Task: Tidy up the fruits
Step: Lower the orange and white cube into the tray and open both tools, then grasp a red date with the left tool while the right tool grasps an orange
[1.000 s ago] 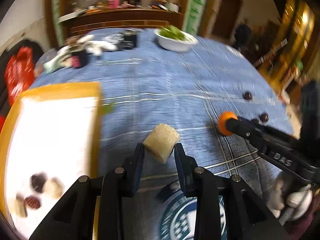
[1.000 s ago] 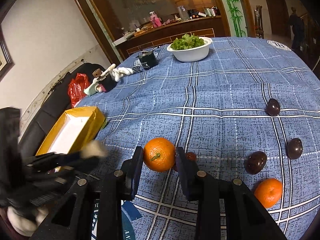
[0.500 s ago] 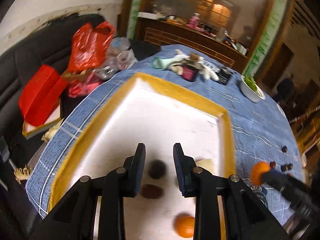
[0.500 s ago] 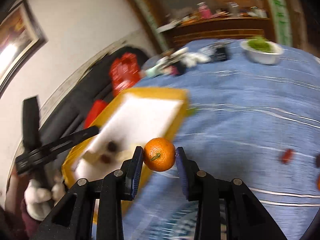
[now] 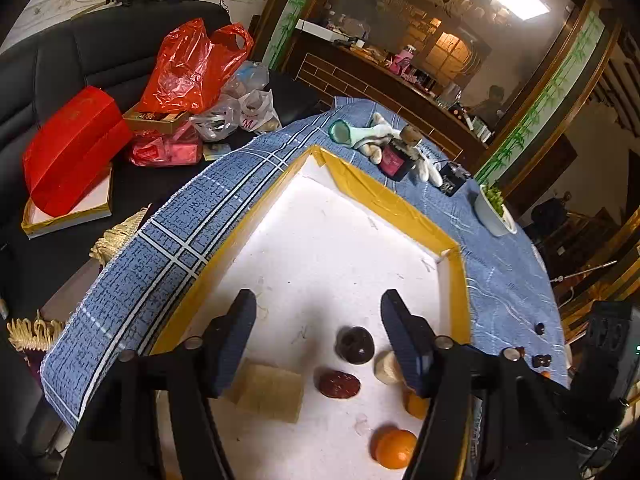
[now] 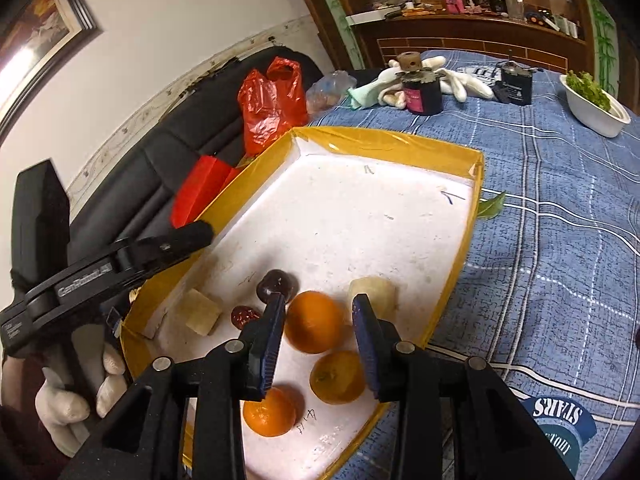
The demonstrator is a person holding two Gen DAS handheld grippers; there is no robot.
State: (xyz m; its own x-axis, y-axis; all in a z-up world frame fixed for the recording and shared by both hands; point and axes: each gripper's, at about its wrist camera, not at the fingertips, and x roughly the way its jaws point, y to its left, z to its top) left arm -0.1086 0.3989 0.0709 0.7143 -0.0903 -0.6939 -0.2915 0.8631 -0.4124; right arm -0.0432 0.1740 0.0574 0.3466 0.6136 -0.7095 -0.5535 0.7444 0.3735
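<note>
Tray (image 6: 460, 272) far half is bare, open to pass. Near end crowded: oranges (image 6: 314, 321), dark fruit (image 6: 276, 284), pale blocks (image 6: 203, 311). Left gripper (image 6: 160, 248) blocks frame left; yellow walls ring it.

A lived-in home dining room. A blue checked tablecloth (image 6: 560, 208) covers the table beside a black leather sofa (image 5: 60, 64). A dark wooden sideboard (image 6: 460, 36) holds bottles.

Three oranges (image 6: 314, 321) cluster low in the frame inside the yellow-rimmed white tray (image 6: 460, 264), beside dark fruits (image 6: 276, 283) and pale chunks (image 6: 203, 311).
</note>
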